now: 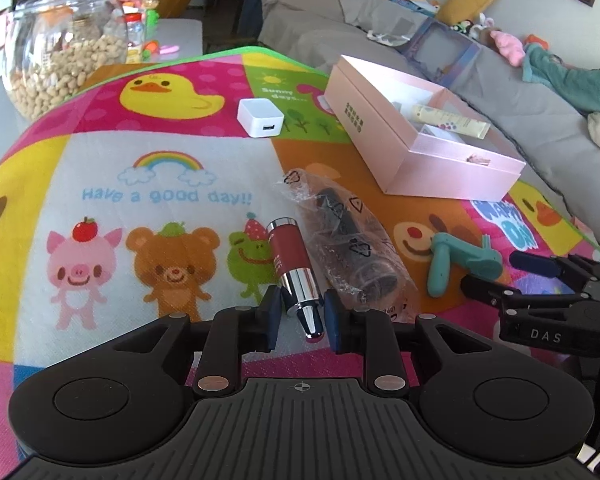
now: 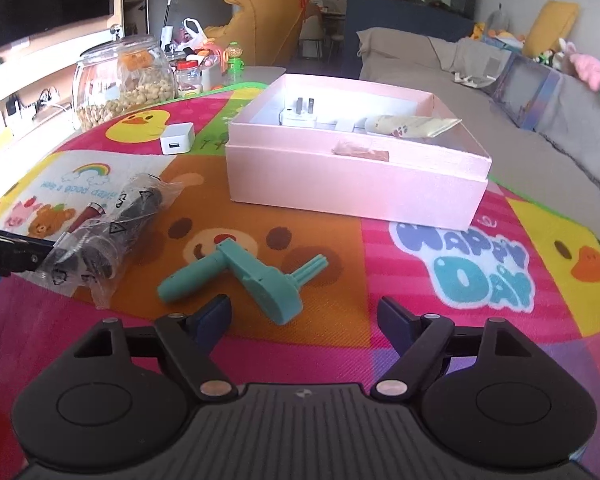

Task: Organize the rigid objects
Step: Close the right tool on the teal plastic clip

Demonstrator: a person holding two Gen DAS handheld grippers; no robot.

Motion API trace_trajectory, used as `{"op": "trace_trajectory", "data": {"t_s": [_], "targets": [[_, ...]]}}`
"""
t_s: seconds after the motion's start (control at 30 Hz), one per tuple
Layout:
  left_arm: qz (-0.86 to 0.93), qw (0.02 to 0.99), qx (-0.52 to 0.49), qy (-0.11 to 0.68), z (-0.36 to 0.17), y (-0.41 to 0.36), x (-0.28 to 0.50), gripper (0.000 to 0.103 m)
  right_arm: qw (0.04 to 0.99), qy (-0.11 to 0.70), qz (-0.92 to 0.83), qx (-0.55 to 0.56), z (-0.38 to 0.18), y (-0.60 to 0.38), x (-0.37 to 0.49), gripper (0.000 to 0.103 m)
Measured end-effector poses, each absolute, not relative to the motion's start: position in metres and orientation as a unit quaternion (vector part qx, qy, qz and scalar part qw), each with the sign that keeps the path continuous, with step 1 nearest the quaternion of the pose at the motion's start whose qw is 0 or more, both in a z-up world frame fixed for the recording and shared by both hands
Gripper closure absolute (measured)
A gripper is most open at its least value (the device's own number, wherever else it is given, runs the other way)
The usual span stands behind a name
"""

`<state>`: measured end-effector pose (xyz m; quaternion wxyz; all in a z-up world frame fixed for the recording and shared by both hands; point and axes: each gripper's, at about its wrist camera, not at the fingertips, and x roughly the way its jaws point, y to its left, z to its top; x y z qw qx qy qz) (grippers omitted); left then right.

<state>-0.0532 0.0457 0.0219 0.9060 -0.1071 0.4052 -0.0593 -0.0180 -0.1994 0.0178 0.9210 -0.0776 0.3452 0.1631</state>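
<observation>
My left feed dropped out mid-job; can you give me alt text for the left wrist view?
The left gripper straddles the chrome tip of a red tube lying on the cartoon mat, jaws not visibly closed. Beside it lie a bagged dark item and a teal crank; the pink box sits beyond.

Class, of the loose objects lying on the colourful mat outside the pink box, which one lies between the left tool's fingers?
The red-and-chrome lipstick-shaped tube: its chrome tip sits between the left tool fingers, unlike the white charger cube, bagged dark item or teal plastic handle.
</observation>
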Motion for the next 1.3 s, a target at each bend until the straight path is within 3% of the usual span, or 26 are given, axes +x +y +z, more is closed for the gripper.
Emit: {"op": "trace_trajectory", "data": {"t_s": [0.13,0.3,0.63,0.77,0.97,1.1,1.23,1.3], "targets": [[-0.060,0.912,-0.095,0.394,0.021,0.042,-0.057,0.077,0.931,0.333,0.116,-0.094,0.017,-0.205,-0.009,0.014],[-0.060,0.900,-0.133,0.410,0.024,0.052,-0.043,0.076,0.916,0.378,0.136,0.003,0.014,-0.232,0.007,0.000],[-0.010,0.906,-0.119,0.406,0.027,0.055,-0.002,0.078,0.915,0.379,0.138,-0.028,0.013,-0.217,-0.010,0.000],[-0.021,0.911,-0.053,0.409,0.025,0.041,0.006,0.078,0.915,0.377,0.138,-0.032,0.014,-0.215,-0.011,0.000],[-0.037,0.921,-0.016,0.388,0.020,0.031,-0.015,0.078,0.918,0.360,0.166,0.027,0.031,-0.204,-0.008,0.002],[-0.047,0.921,-0.033,0.384,0.020,0.037,-0.028,0.078,0.930,0.347,0.120,-0.036,0.028,-0.172,0.010,0.002],[-0.065,0.920,-0.048,0.384,0.020,0.041,-0.043,0.078,0.923,0.365,0.108,-0.049,0.018,-0.165,0.022,0.012],[-0.068,0.923,-0.046,0.377,0.019,0.042,-0.050,0.078,0.919,0.371,0.126,-0.042,0.020,-0.170,0.020,0.025]]}}
